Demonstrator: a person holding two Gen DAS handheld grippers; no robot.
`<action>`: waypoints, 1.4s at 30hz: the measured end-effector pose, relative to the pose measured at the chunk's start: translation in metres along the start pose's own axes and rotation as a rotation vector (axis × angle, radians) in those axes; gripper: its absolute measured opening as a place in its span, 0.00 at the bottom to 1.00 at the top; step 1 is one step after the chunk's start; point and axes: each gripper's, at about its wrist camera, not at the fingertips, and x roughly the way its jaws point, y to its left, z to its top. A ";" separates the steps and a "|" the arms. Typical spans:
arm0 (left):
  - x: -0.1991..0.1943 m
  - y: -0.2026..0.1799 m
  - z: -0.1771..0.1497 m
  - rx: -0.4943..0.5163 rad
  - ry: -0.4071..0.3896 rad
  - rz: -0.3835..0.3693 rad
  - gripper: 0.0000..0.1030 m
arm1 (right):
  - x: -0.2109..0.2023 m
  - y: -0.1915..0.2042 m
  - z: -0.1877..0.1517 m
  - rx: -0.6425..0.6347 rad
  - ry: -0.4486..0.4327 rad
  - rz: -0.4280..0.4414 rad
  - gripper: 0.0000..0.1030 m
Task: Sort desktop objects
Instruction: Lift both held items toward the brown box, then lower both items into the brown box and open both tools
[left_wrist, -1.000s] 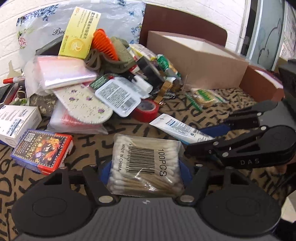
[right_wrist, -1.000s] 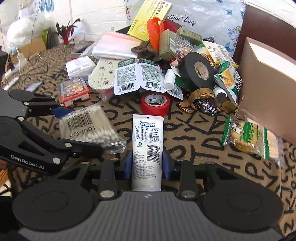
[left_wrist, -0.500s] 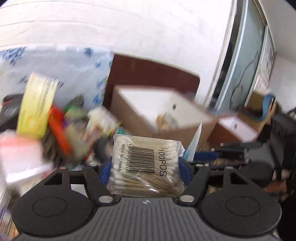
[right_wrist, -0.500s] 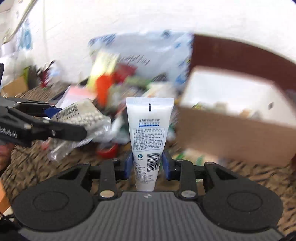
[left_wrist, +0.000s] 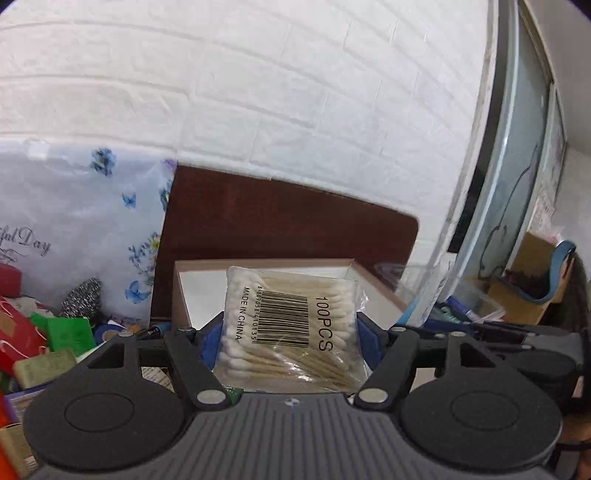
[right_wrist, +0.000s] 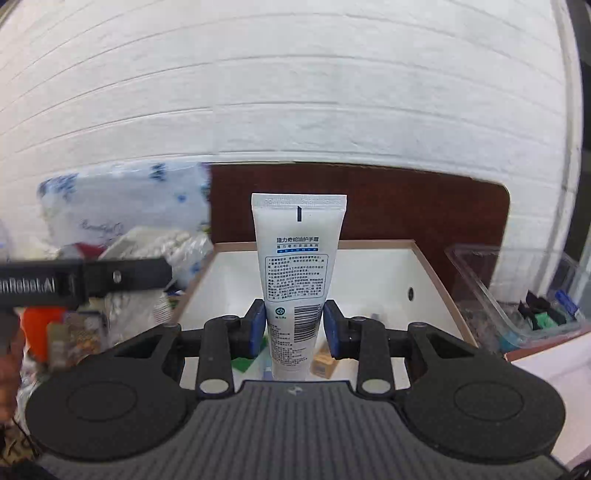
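The left gripper pinches the bag of cotton swabs between its jaws. The right gripper pinches the white tube upright, over the open box.

The left gripper is raised and level, its jaws pressed against both sides of a cotton swab pack, the blue pads bearing on its edges. The right gripper is likewise lifted, its jaws clamped on the lower part of an upright hand cream tube, with the left gripper's body showing at its left side
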 end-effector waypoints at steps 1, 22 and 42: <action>0.010 0.000 -0.003 0.002 0.022 0.010 0.70 | 0.011 -0.005 -0.001 0.012 0.020 -0.013 0.31; 0.051 0.003 -0.033 0.077 0.095 0.004 0.97 | 0.082 0.018 -0.041 -0.111 0.256 -0.020 0.77; 0.014 0.004 -0.033 0.085 0.063 0.018 0.97 | 0.039 0.018 -0.036 -0.099 0.173 -0.084 0.93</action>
